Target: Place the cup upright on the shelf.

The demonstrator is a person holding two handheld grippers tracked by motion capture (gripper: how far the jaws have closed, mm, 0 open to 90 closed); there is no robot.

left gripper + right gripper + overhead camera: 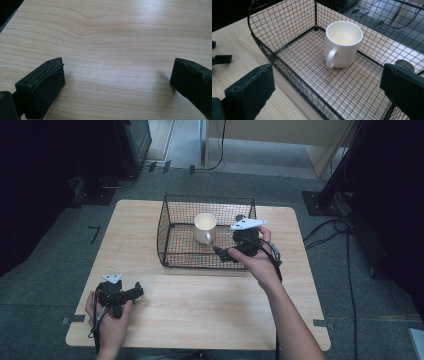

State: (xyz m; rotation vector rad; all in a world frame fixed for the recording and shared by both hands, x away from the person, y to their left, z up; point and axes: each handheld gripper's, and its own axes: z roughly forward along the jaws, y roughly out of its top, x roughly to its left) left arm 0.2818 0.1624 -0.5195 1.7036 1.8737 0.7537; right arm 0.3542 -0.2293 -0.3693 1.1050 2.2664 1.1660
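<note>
High view: forearms enter at the bottom edge. Left gripper (134,293), lower left of frame, rests on the table (200,315), jaws apart and holding nothing. Right gripper (223,253), centre of frame, is held at the near right rim of the wire basket (172,227), pointing towards the mug (205,228); its jaw gap is too small to read here. Mug stands upright inside the basket, handle towards the bottom of frame.

Left gripper view: 2 black jaws, lower left and lower right, wide apart, with bare wood grain between them.

Right gripper view: 2 black jaws at the lower corners, wide open and empty. Mug sits upper centre on the basket floor, handle turned towards the camera. Judged rigid, glazed, slippery, moderately heavy and breakable; best taken across the rim wall or by the handle. Its far side and base contact are hidden; the basket's right wall is cut off, and a round dark item at right is partly covered by a jaw.
</note>
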